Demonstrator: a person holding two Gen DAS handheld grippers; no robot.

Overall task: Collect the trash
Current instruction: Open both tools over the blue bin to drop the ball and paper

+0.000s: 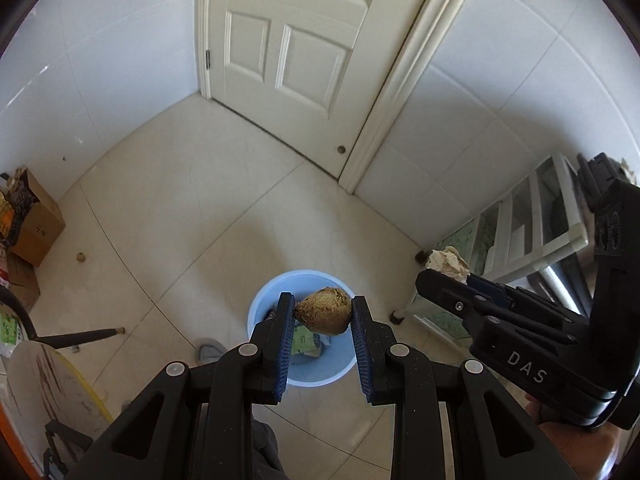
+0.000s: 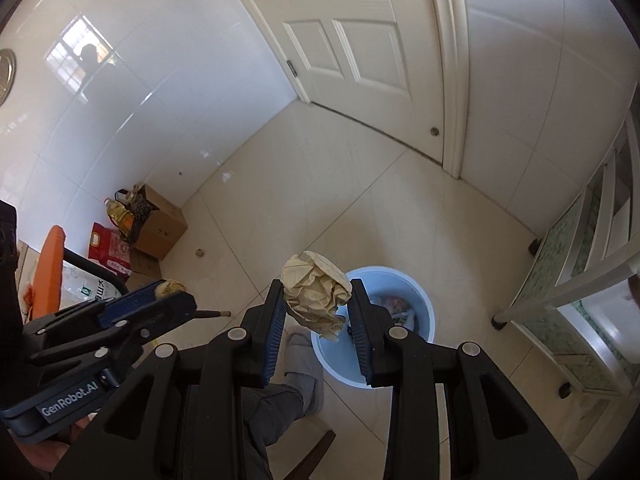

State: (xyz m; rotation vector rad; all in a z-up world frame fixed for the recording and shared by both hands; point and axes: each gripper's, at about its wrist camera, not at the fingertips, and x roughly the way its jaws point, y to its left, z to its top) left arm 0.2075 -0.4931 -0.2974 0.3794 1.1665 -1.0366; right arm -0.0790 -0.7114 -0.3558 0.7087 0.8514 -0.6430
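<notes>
My left gripper [image 1: 323, 306] is shut on a brown, rough lump of food scrap [image 1: 325, 314], held right above the light blue bin [image 1: 304, 275] on the tiled floor. Some packaging lies inside the bin. My right gripper [image 2: 316, 296] is shut on a crumpled cream paper ball [image 2: 312, 280], which hangs over the near left rim of the bin [image 2: 420, 292]. In the left wrist view the right gripper [image 1: 434, 276] comes in from the right with the paper [image 1: 447, 261] at its tips. In the right wrist view the left gripper [image 2: 172, 294] shows at the left with the lump [image 2: 170, 287].
A small brown scrap [image 2: 199, 253] lies on the floor near a cardboard box [image 2: 160, 228] with bottles and bags by the left wall. A white shelf unit [image 2: 580, 280] stands at the right, a shut door [image 1: 292, 40] at the back. A person's slippered foot [image 2: 306, 376] is beside the bin.
</notes>
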